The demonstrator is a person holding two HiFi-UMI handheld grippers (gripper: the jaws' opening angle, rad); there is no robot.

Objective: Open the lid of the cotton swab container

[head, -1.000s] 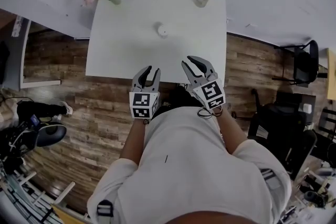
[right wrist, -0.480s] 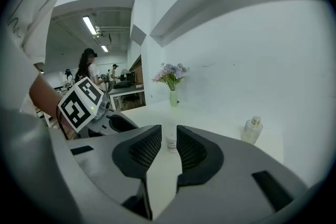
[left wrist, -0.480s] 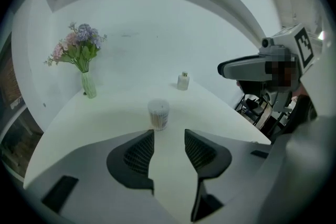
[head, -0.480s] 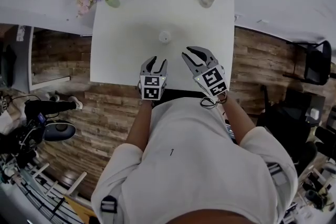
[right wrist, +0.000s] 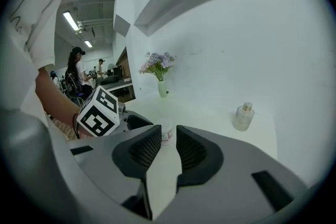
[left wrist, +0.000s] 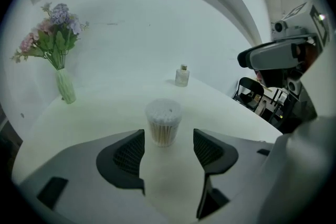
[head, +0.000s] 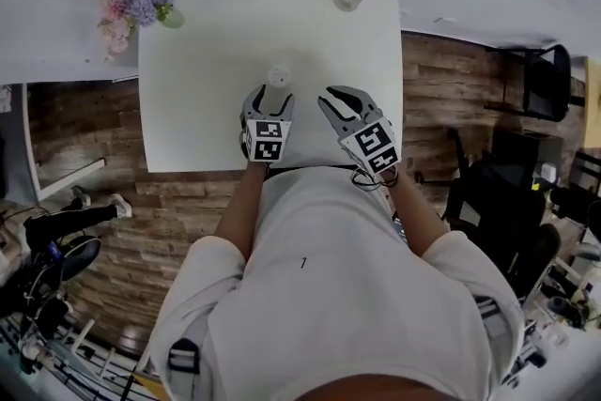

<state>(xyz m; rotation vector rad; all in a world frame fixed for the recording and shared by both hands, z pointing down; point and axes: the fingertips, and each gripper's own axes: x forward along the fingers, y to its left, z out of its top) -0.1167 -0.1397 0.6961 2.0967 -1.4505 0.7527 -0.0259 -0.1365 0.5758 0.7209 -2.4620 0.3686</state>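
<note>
White swab container [left wrist: 163,122] faces left gripper [left wrist: 168,145], jaws just opened; right gripper [right wrist: 168,139] barely parted; both empty.

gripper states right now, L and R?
Left gripper: open, jaws just been opening; cotton swab container ahead of the gap, untouched.
Right gripper: narrowly open, empty.
</note>
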